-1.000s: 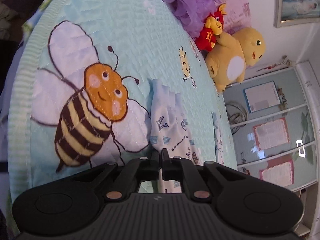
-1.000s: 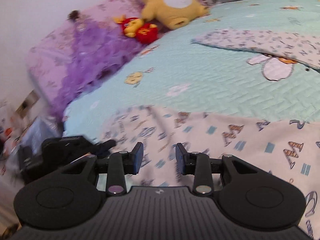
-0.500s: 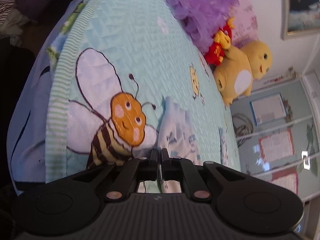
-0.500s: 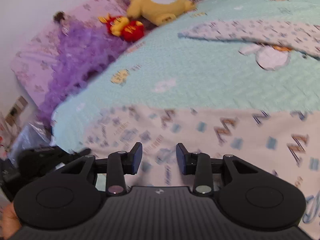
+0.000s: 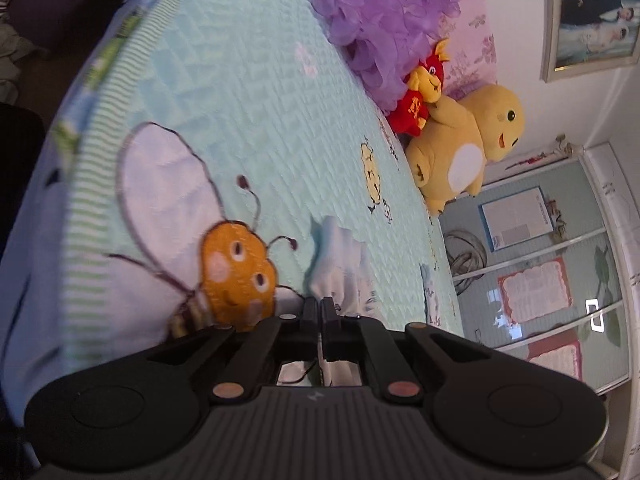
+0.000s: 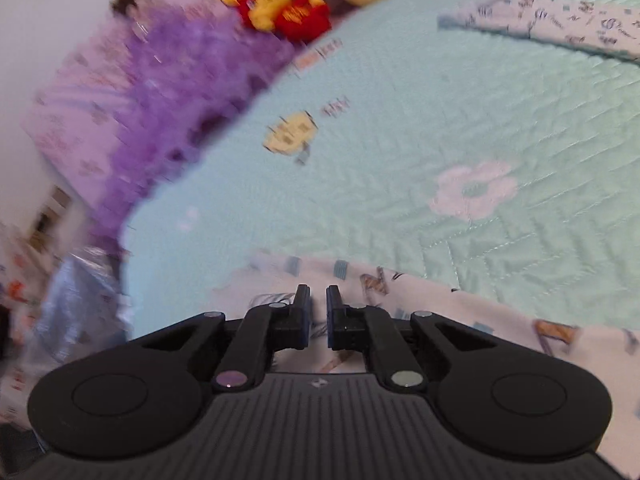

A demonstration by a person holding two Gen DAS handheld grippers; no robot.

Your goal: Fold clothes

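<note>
Presently, left tongs (image 5: pixel 319 307) are pinched nearly together on a fold of the pale printed garment (image 5: pixel 345 270), which rises in a small bunched peak just ahead of the tips. Garment lies on the quilted mint bedspread (image 5: pixel 248 92). Just left of those tongs: the embroidered bee (image 5: pixel 236 276), its head partly behind the left finger. Far ahead and to the right: a yellow plush toy (image 5: pixel 466 148) with a smaller red and yellow plush toy (image 5: pixel 422 92) against it, both beside a purple ruffled cushion (image 5: pixel 380 12). A framed picture (image 5: pixel 592 16) hangs on the wall beyond.

Right tongs (image 6: pixel 318 306) stand at a narrow gap and the jaws are closing; printed cloth (image 6: pixel 460 312) of the same pattern lies under and between the tips. View is motion-blurred, so I cannot tell whether the pads already press on it. Cloth edge runs right of these tongs across the bedspread. Ahead: a white quilted flower (image 6: pixel 474 192); farther ahead and right, another strip of printed fabric (image 6: pixel 560 20). Plush toys appear at the top edge, blurred.
</note>
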